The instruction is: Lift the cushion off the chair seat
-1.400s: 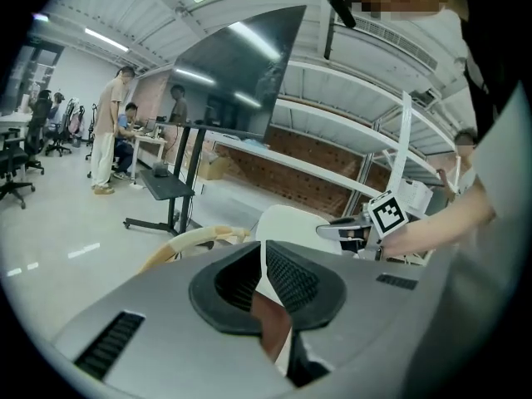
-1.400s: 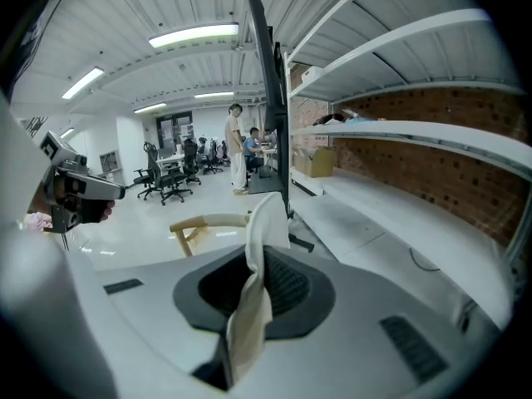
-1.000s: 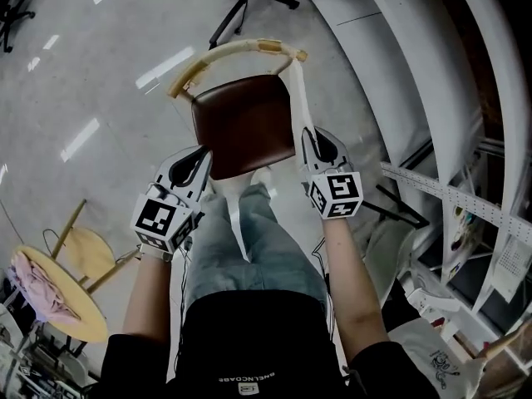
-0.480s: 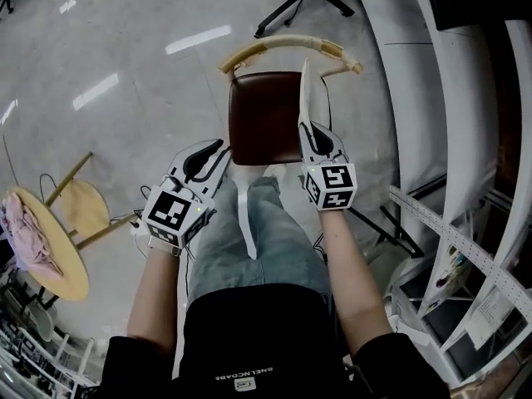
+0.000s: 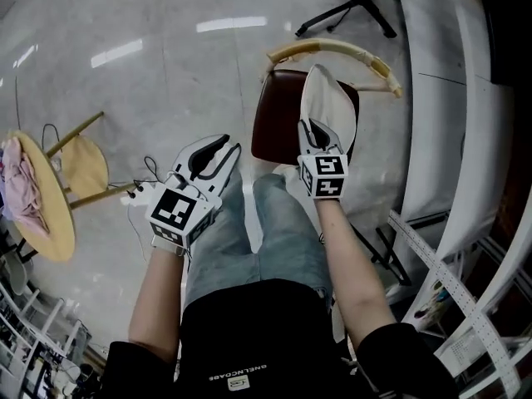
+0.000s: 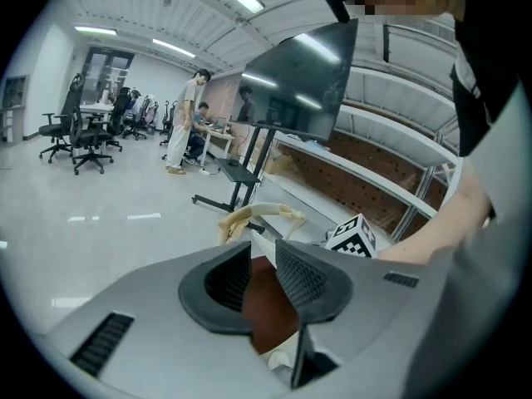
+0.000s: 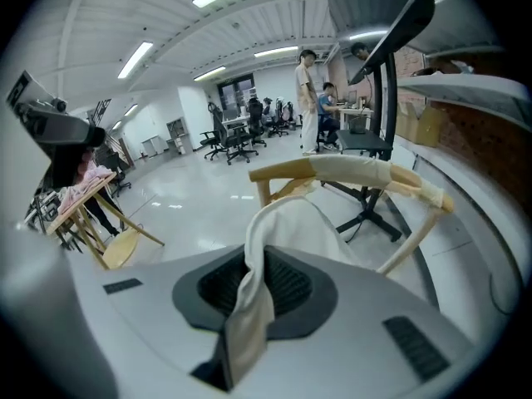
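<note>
While the right tool (image 5: 320, 128) pinches its near edge, the cream cushion (image 5: 328, 98) stands tilted on edge over the right half of the brown chair seat (image 5: 273, 123). Its long axis runs from the seat's front toward the curved back rail (image 5: 341, 54).

Left tool (image 5: 220, 148): off the seat's front-left corner, jaws just been opening, moderately wide, nothing between.

Round stool (image 5: 66, 191) with pink cloth (image 5: 15, 181) well left of seat.

Right gripper view alone shows fabric folded between the pads. Left gripper view alone shows a dark screen (image 6: 299, 77) beyond the seat.
</note>
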Action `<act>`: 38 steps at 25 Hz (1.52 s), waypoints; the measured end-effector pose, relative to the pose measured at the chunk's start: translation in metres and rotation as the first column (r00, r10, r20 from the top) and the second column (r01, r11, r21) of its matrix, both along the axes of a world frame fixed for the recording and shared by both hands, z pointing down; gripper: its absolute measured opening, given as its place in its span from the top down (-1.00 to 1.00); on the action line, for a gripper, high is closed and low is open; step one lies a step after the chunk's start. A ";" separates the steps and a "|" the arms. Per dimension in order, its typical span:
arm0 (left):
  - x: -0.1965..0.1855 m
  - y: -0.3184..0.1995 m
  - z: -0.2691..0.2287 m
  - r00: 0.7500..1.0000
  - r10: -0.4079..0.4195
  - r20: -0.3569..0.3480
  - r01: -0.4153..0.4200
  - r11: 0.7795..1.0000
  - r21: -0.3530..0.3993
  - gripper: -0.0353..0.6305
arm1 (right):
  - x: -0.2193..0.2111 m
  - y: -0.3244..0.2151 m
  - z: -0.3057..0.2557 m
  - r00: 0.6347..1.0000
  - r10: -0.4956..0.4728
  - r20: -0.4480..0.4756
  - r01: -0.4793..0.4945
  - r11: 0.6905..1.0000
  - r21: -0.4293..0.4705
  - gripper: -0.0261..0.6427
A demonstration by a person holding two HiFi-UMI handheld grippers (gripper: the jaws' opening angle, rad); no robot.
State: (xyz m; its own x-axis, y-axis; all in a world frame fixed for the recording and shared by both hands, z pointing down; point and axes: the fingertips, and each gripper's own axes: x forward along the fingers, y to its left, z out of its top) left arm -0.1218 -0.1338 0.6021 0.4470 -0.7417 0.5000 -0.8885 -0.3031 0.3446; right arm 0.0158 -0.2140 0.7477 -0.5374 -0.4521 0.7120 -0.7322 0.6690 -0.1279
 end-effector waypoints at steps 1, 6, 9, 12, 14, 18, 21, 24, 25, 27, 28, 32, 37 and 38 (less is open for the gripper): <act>-0.002 0.003 0.000 1.000 -0.010 -0.001 0.010 1.000 0.000 0.63 | -0.005 0.001 0.006 1.000 -0.013 -0.007 0.013 1.000 -0.007 0.77; -0.015 0.017 0.005 0.998 -0.056 0.003 0.056 0.998 -0.010 0.59 | -0.029 0.008 0.036 0.997 -0.064 -0.034 0.062 0.997 -0.044 0.74; -0.027 0.026 0.008 0.996 -0.092 0.001 0.092 0.996 -0.017 0.58 | -0.040 0.013 0.052 0.995 -0.090 -0.051 0.087 0.994 -0.062 0.73; -0.038 0.035 0.011 0.992 -0.126 0.002 0.127 0.992 -0.024 0.58 | -0.049 0.016 0.068 0.991 -0.114 -0.067 0.109 0.991 -0.078 0.72; -0.045 0.041 0.015 0.989 -0.145 0.007 0.145 0.989 -0.031 0.58 | -0.054 0.016 0.081 0.989 -0.126 -0.076 0.119 0.989 -0.091 0.71; -0.059 0.052 0.024 0.984 -0.175 0.013 0.176 0.983 -0.046 0.56 | -0.064 0.016 0.106 0.983 -0.155 -0.094 0.144 0.983 -0.116 0.70; -0.065 0.059 0.029 0.982 -0.189 0.018 0.189 0.980 -0.058 0.55 | -0.071 0.017 0.122 0.978 -0.183 -0.105 0.168 0.977 -0.133 0.69; -0.068 0.065 0.034 0.979 -0.205 0.021 0.206 0.976 -0.071 0.54 | -0.077 0.020 0.136 0.969 -0.218 -0.114 0.201 0.969 -0.146 0.68; -0.068 0.068 0.036 0.978 -0.209 0.019 0.210 0.975 -0.077 0.54 | -0.078 0.022 0.139 0.967 -0.227 -0.117 0.208 0.967 -0.150 0.67; -0.067 0.074 0.040 0.977 -0.213 0.017 0.214 0.973 -0.087 0.54 | -0.081 0.025 0.146 0.964 -0.236 -0.121 0.217 0.964 -0.157 0.67; -0.067 0.077 0.043 0.977 -0.214 0.017 0.215 0.972 -0.091 0.54 | -0.082 0.026 0.150 0.963 -0.240 -0.123 0.219 0.962 -0.161 0.66; -0.070 0.087 0.050 0.973 -0.229 0.016 0.230 0.967 -0.108 0.54 | -0.092 0.032 0.165 0.959 -0.255 -0.127 0.230 0.956 -0.182 0.60; -0.075 0.095 0.052 0.971 -0.237 0.014 0.237 0.965 -0.110 0.54 | -0.103 0.039 0.175 0.950 -0.292 -0.110 0.262 0.938 -0.227 0.39; -0.076 0.096 0.052 0.971 -0.237 0.014 0.237 0.965 -0.110 0.54 | -0.105 0.041 0.175 0.948 -0.301 -0.104 0.271 0.934 -0.233 0.35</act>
